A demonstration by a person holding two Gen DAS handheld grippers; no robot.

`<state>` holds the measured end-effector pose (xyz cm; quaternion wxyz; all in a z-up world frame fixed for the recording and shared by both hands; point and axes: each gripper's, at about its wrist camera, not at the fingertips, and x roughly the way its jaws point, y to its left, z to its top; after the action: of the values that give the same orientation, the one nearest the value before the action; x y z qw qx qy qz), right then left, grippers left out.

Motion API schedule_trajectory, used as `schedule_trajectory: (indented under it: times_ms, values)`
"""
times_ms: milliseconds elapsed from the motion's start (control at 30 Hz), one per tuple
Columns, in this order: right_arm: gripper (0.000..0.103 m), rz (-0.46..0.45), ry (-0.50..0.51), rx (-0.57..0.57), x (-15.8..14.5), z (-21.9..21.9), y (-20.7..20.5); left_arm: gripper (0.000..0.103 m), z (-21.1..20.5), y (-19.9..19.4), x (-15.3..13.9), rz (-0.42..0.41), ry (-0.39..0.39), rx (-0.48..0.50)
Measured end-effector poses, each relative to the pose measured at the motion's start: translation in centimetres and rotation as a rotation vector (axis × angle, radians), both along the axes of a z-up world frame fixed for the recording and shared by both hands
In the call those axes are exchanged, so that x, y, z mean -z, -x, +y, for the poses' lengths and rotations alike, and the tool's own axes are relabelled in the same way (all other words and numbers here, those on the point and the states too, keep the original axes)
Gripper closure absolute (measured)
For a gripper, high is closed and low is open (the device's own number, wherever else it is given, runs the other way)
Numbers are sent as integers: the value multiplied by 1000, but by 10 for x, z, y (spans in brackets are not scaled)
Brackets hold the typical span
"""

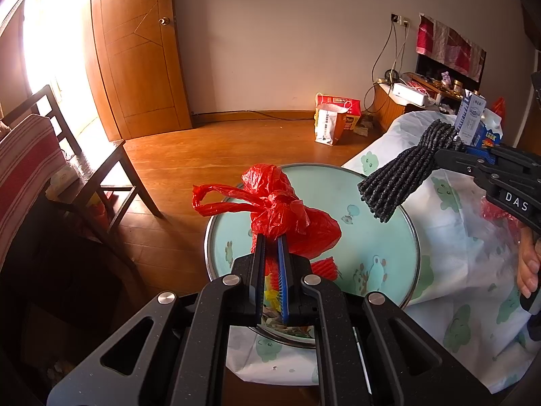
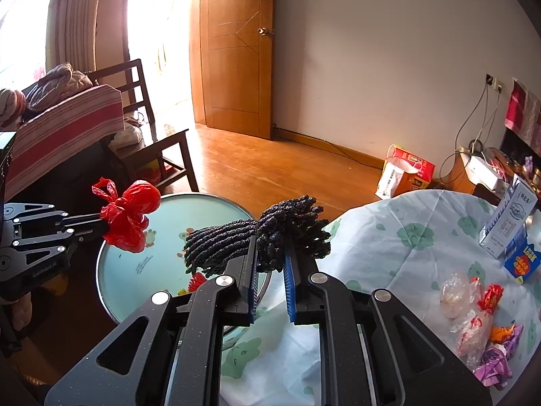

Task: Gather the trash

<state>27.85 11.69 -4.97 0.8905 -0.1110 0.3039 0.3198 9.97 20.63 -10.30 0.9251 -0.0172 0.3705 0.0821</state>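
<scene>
My left gripper (image 1: 271,237) is shut on a knotted red plastic bag (image 1: 287,211) and holds it above the round glass-topped table (image 1: 372,237); the bag also shows in the right wrist view (image 2: 130,216). My right gripper (image 2: 272,253) is shut on a dark grey knitted bundle (image 2: 257,240), held above the table's edge; the bundle also shows in the left wrist view (image 1: 405,169). Loose wrappers (image 2: 473,314) lie on the cloth-covered table (image 2: 389,237) at the right.
A milk carton (image 2: 510,216) and a blue box (image 2: 522,260) stand on the cloth. A small red ridged piece (image 1: 324,267) lies on the round table. A dark wooden chair (image 1: 84,155) stands left. Paper bags (image 1: 334,120) sit on the floor by the wall.
</scene>
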Motion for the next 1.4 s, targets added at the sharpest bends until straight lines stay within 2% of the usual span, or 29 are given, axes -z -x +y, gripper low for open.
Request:
schedule_trajectory:
  times_ms: [167,267,300,333,367,533,733,967,1200,1400]
  values:
    - [88,5,12,-15,3,5,1,95,-2,0,1,-1,2,1]
    - [82,11,30,-34,6,10,3,90,-3,0,1,1,8,10]
    - [65,8,30,-32,7,10,3,85,-4,1,1,-1,6,8]
    - [52,11,26,-32,8,10,3,72,-5,1,1,-2,6,9]
    - [51,15,24,-31,9,10,3,63,-5,1,1,-5,5,8]
    - [42,17,17,-9,9,0,5,43,-8,2,3,-11,6,-5]
    - [40,-26,29,55,-4,-42,25,42,-28,-4,12,13,16,41]
    - [32,-88,-5,249,-19,-150,59,40,-98,-16,21,32,-6,192]
    - [29,-45,7,517,0,-265,70,39,-168,-40,19,13,-8,320]
    - [28,6,-10,631,24,-327,79,39,-215,-59,20,18,-13,387]
